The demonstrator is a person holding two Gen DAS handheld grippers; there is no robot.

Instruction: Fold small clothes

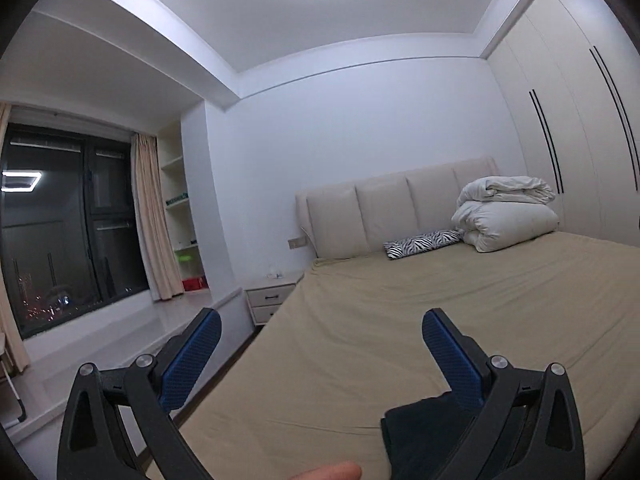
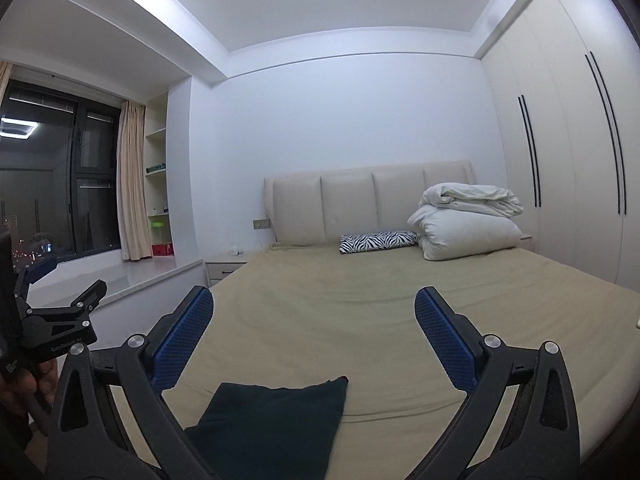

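Observation:
A small dark garment (image 2: 276, 420) lies flat on the tan bed sheet (image 2: 360, 312) near the bed's foot edge. My right gripper (image 2: 314, 308) is open and empty, held above the bed with the garment just below and between its blue-padded fingers. My left gripper (image 1: 322, 332) is open and empty, to the left of the garment (image 1: 420, 428), whose corner shows behind its right finger. The left gripper also shows at the left edge of the right wrist view (image 2: 52, 288).
A folded white duvet (image 2: 468, 220) and a zebra-print pillow (image 2: 376, 242) lie by the cream headboard (image 2: 360, 204). A nightstand (image 1: 268, 300) stands left of the bed, a wardrobe (image 2: 580, 160) on the right. A window (image 1: 60, 232) and bay sill are at left.

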